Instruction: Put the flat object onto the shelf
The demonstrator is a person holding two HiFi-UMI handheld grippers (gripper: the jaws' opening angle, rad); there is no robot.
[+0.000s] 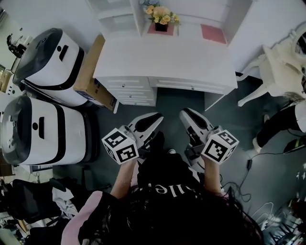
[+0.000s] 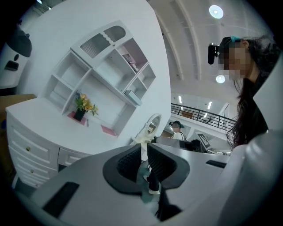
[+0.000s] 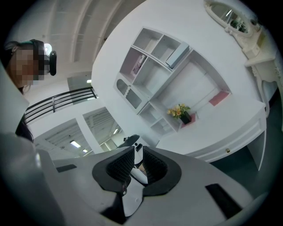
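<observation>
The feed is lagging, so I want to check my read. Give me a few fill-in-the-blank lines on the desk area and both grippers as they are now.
1. The flowers stand on a ____ mat.
2. The left gripper and the right gripper both have their jaws ____.
3. The chair to the right of the desk is ____ in colour.

Missing words: pink; shut; white.
</observation>
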